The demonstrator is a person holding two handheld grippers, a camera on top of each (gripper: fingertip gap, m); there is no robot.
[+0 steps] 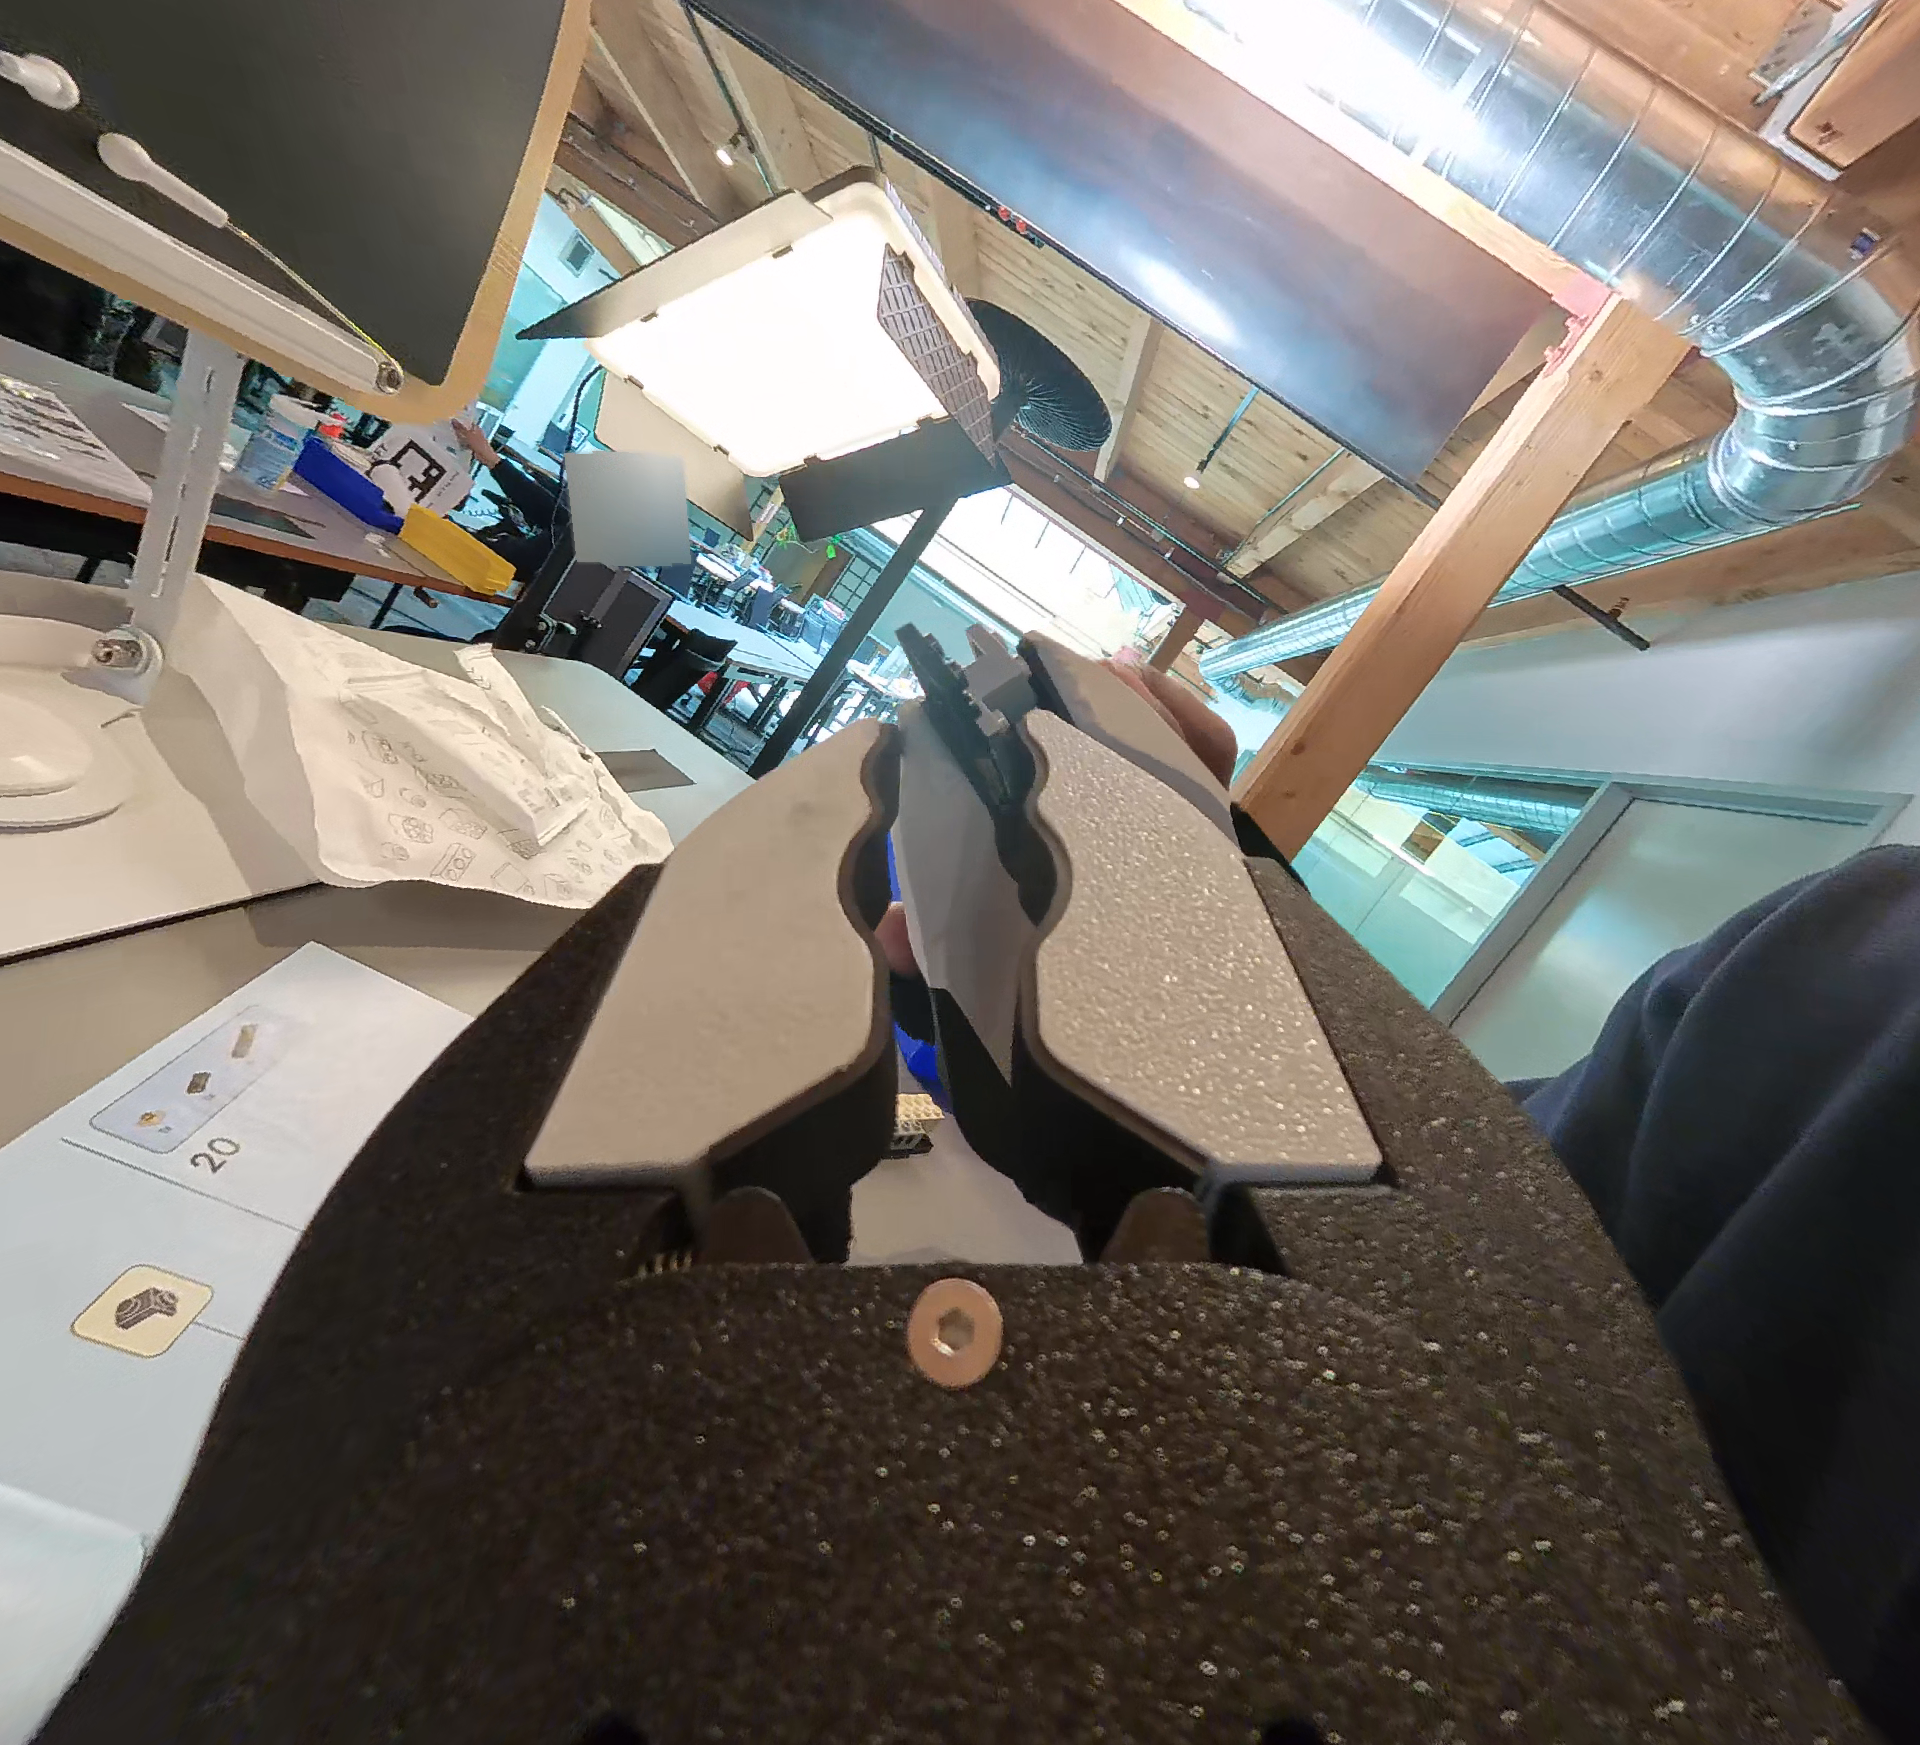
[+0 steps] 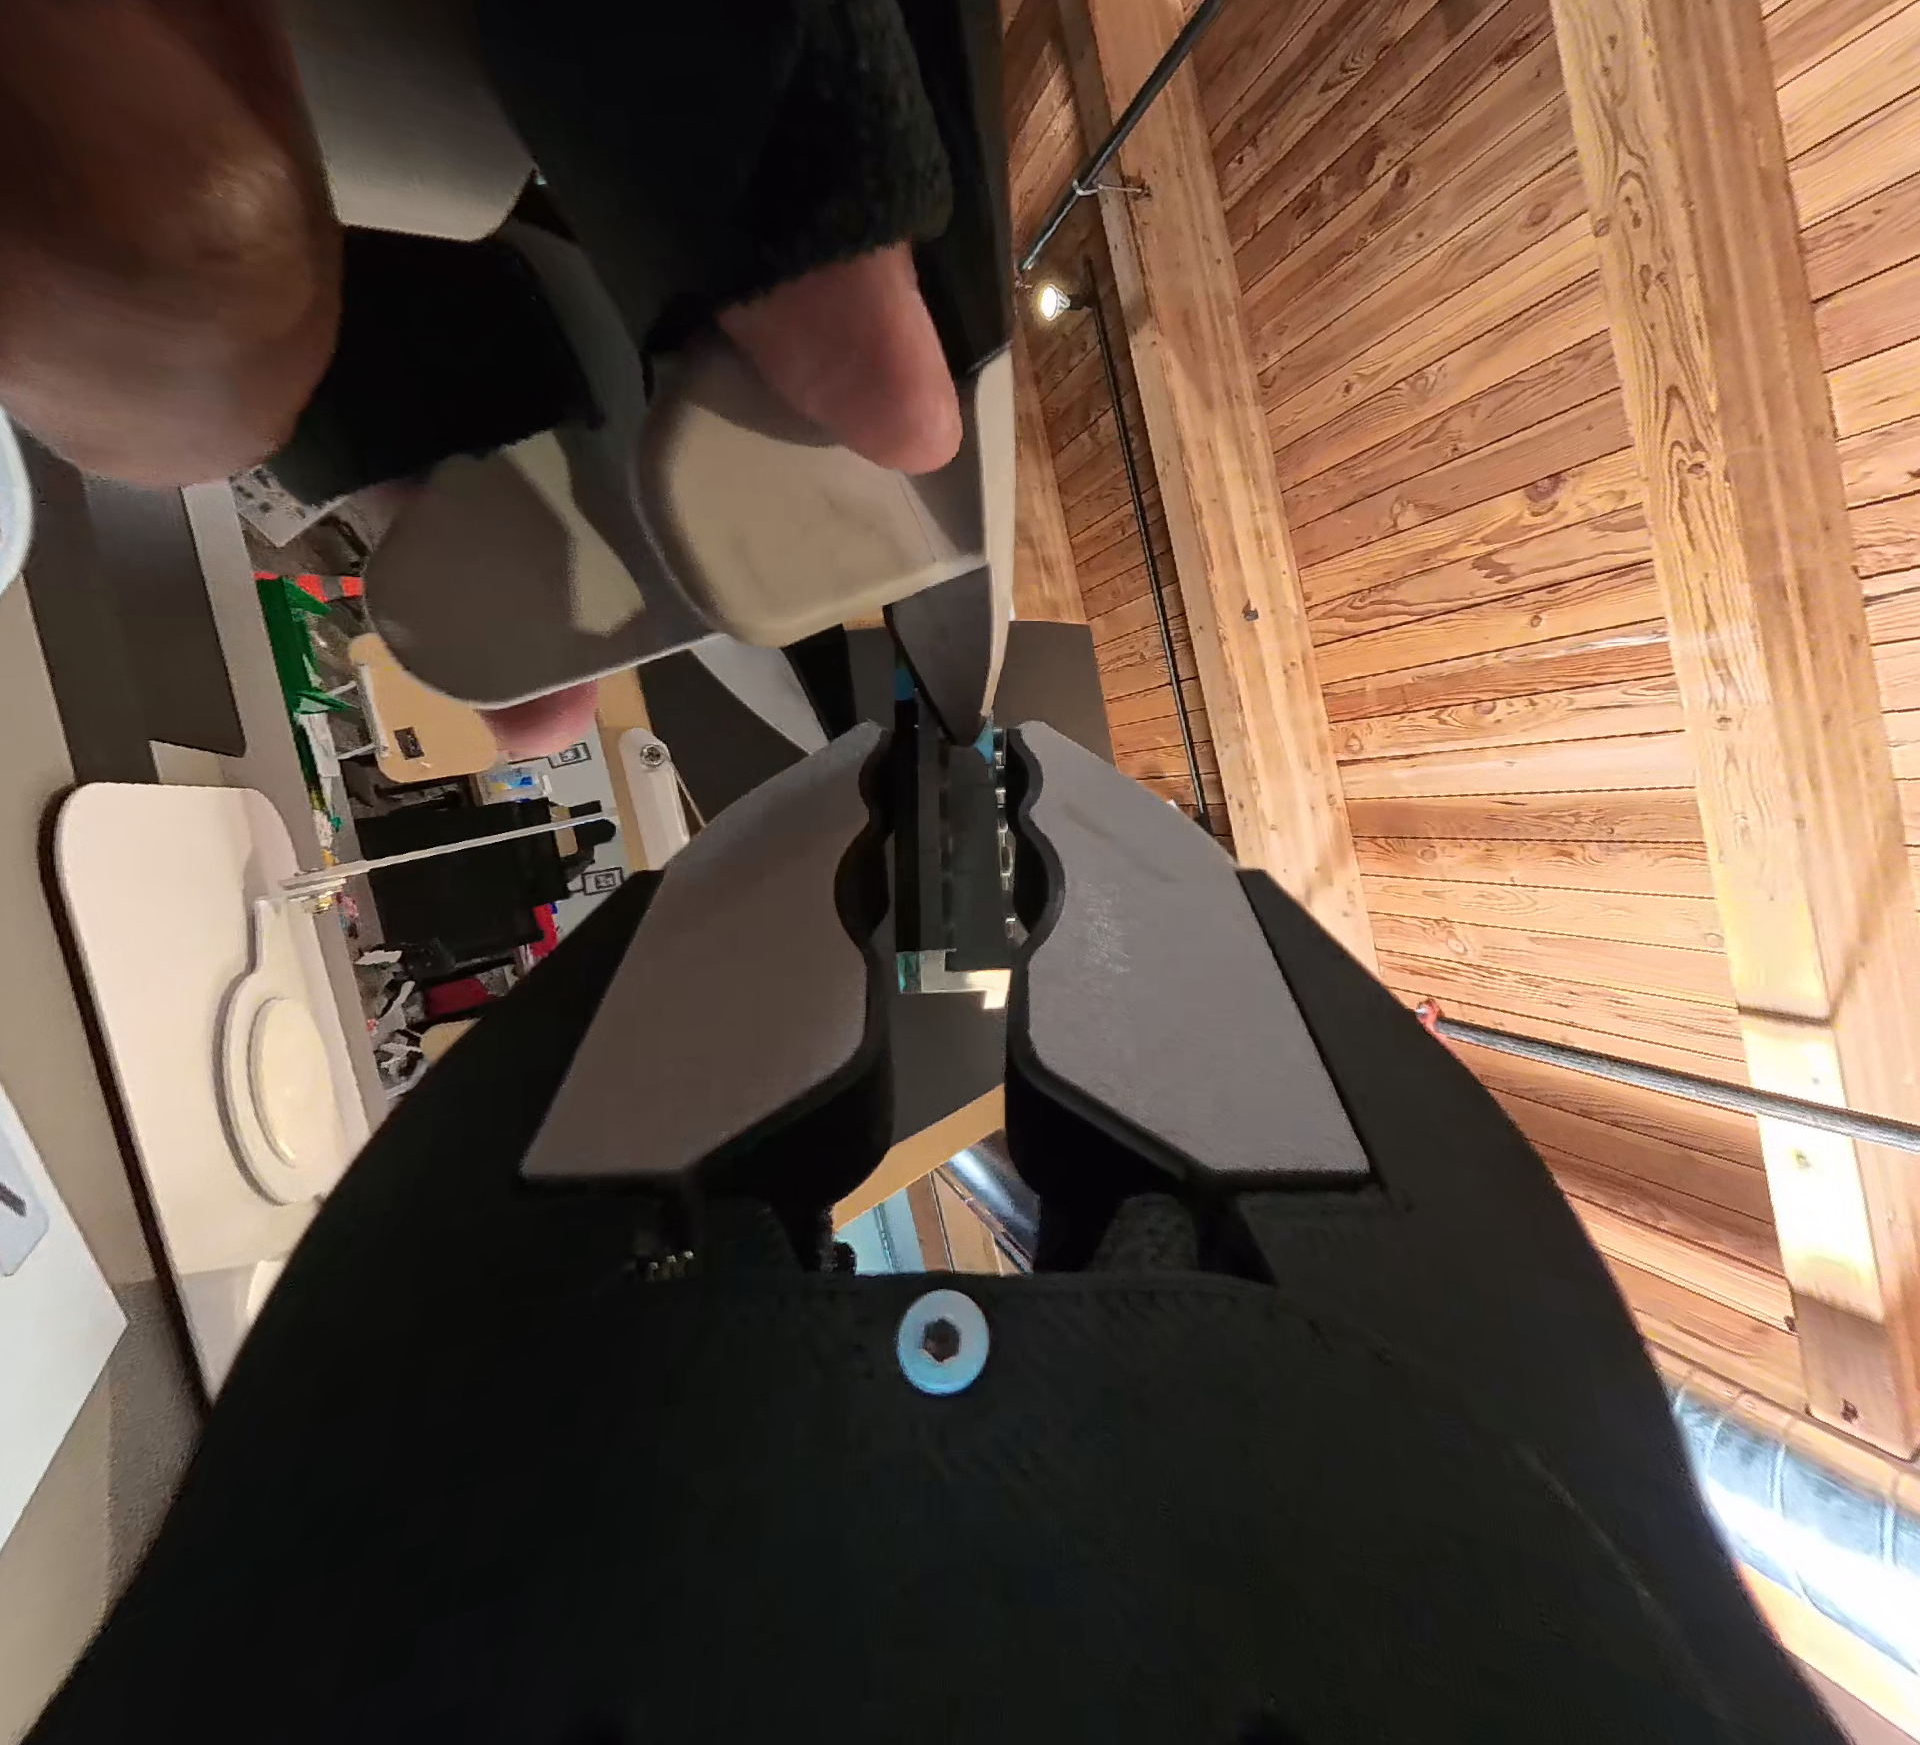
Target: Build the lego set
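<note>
Up in the air, both grippers, tips close together. In the right gripper [image 2: 951, 760], a black brick piece [image 2: 951, 854] with little blue bits, squeezed tight between the two pads, one pad on each side. On that piece, a small grey brick [image 1: 1003, 672], stuck on near its far end. Around the same black piece and one finger of the right gripper, the left gripper [image 1: 956, 760], jaws only a little way apart. One left pad right against the black piece; hard to tell if both pads really press, so cannot say if held by the left one too. Just above the right gripper's tips, one left fingertip [image 2: 961, 698] touching the top of the black piece. Behind it, a hand [image 2: 156, 189] in a black fingerless glove. Down on the grey table [image 1: 187, 864], a crumpled white paper bag [image 1: 436, 750] with brick drawings and a booklet page [image 1: 208, 1124]. High above, a bright square lamp [image 1: 769, 345] and wooden ceiling boards [image 2: 1455, 448].
</note>
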